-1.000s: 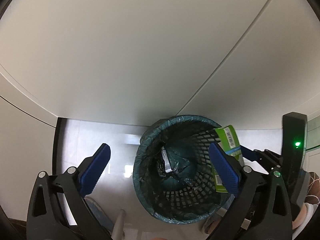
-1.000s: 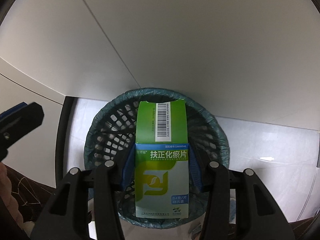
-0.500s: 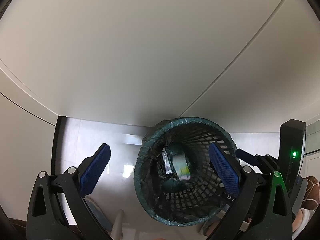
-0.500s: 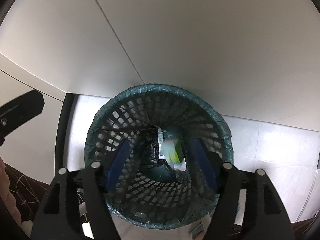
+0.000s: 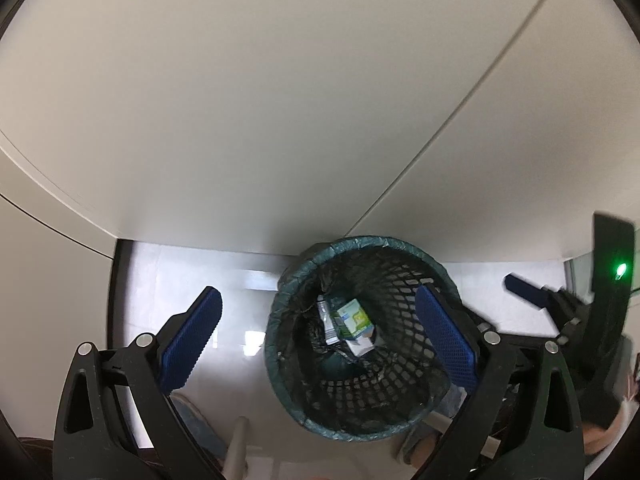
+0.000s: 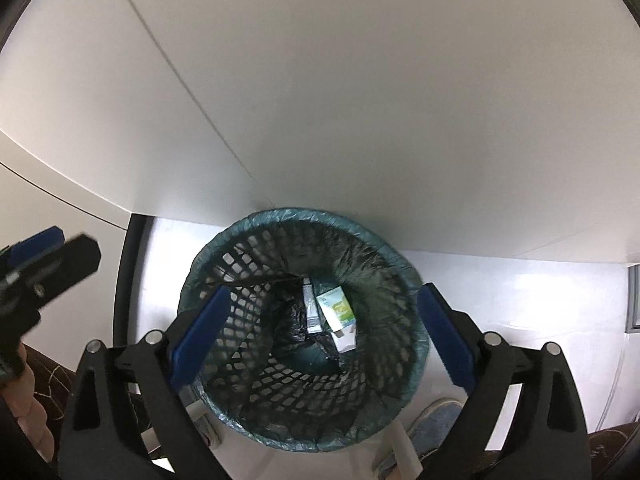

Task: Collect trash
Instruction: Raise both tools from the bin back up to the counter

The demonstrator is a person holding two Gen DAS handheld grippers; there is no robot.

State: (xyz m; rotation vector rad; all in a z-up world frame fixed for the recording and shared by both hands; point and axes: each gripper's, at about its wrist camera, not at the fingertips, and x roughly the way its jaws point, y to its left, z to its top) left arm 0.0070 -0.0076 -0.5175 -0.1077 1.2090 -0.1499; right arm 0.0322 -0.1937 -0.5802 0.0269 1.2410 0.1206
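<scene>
1. a pale glossy floor (image 5: 192, 264) runs beneath a broad white overhanging panel (image 5: 280, 100) with a thin seam across it; window light glares off the floor.
2. a black mesh wastebasket (image 6: 248, 288), lined with a dark green bag folded over its rim, stands on the floor at the panel's edge.
3. the green-and-white medicine box (image 6: 337, 307) lies tilted at the bottom of the wastebasket, just beside a narrow pale wrapper (image 6: 310, 312) and a white scrap.
4. the right gripper (image 6: 320, 332) hangs above the wastebasket with its blue pads spread about as wide as the rim, gripping nothing.
5. the left gripper (image 5: 316, 336) is likewise spread wide and empty, offset so that one pad sits over the bare floor and the other over the wastebasket's inner wall.
6. the left wrist view alone shows a green indicator light (image 5: 621, 270) on a black upright part at the right edge, with the other tool's blue fingertip beside it.
7. the right wrist view alone shows a blue shoe (image 6: 434, 420) on the floor near the wastebasket's base, a window frame at the far right, and the left tool blurred at the left edge.
</scene>
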